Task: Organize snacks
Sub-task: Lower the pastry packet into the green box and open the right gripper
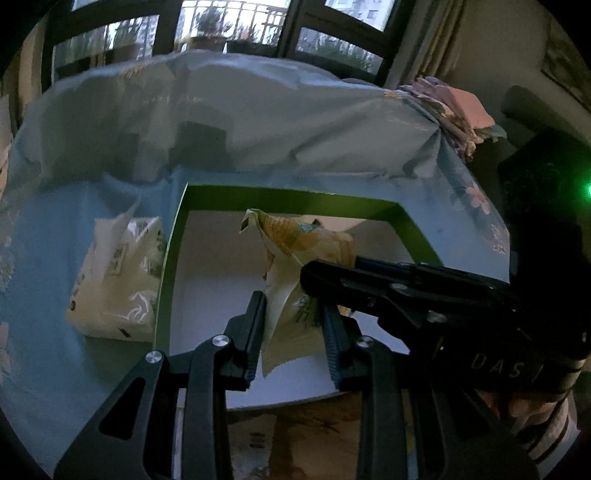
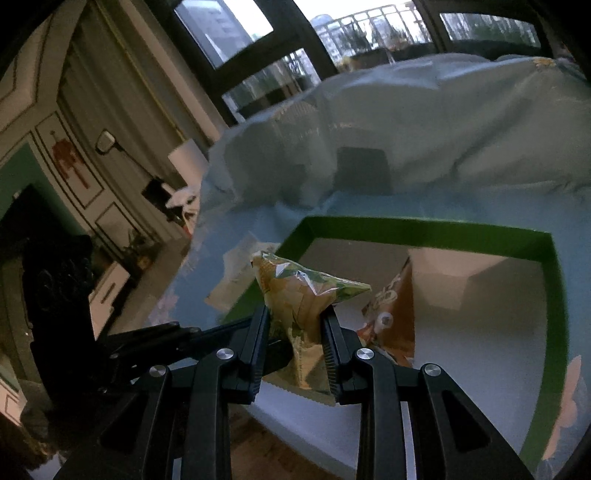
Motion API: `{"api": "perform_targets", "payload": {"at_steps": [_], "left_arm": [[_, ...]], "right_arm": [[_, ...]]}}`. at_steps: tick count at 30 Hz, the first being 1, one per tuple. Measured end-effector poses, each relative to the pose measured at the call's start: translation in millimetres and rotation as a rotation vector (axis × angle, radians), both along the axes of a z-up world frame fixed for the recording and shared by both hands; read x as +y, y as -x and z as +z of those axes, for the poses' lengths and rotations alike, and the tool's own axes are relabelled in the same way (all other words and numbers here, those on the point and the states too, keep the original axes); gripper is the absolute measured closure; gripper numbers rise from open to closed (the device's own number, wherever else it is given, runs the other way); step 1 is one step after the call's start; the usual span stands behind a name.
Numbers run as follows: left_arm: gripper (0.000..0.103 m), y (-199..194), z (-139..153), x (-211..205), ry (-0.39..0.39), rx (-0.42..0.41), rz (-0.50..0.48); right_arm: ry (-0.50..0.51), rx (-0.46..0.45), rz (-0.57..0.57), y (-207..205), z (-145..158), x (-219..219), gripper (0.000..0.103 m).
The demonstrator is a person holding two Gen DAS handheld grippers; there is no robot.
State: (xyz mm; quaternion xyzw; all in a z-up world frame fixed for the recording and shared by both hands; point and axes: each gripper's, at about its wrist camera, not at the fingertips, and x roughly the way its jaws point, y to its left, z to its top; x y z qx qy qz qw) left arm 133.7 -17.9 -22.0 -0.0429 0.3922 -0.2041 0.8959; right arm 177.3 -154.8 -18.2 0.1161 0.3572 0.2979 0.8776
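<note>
Snack packet [image 1: 295, 258], yellow and green and crumpled, hangs over the near part of a shallow green-walled box [image 1: 295, 197], and both tongs are clamped on it. The left tongs [image 1: 293, 325] pinch its pale lower end between their ribbed pads, nearly fully closed. The right tongs [image 2: 295, 332] squeeze the same packet from the right, their black body crossing just in front of the left ones.

The step in hand looks like carrying this packet into the box, and it is not yet laid down. The next move calls for lowering it onto the white floor of the box and then letting go with both tongs, perhaps one before the other so the packet does not tip. An orange packet [image 2: 391, 317] already stands inside, just to the right, so the landing spot should sit to the left of it.

A pale patterned bag [image 1: 118, 280] lies outside the box, just beside its left wall, probably still to be sorted.

Box and bag rest on a light blue sheet [image 1: 66, 229] with faint flowers, which looks like a bed. Farther off, the sheet rises in rumpled folds, with folded pink cloth [image 1: 454, 107] at the far right. Beyond, dark-framed windows [image 1: 236, 26] show a railing in dim light.
</note>
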Motion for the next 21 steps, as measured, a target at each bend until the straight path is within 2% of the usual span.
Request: {"api": "perform_targets", "payload": {"at_steps": [8,15,21], "left_arm": [[0.075,-7.2,-9.9,0.2,-0.051,0.019,0.026],[0.075,-6.8,-7.9,1.6,-0.058,-0.007,0.037],[0.071,0.3,-3.9,-0.2,-0.095,-0.037,0.062]], "right_arm": [[0.075,0.024,-0.014,-9.9,-8.6,11.1,0.073],[0.107,0.000,-0.016,-10.0,-1.9,18.3,0.073],[0.137,-0.026,-0.039,-1.6,6.6,17.8,0.073]]}}
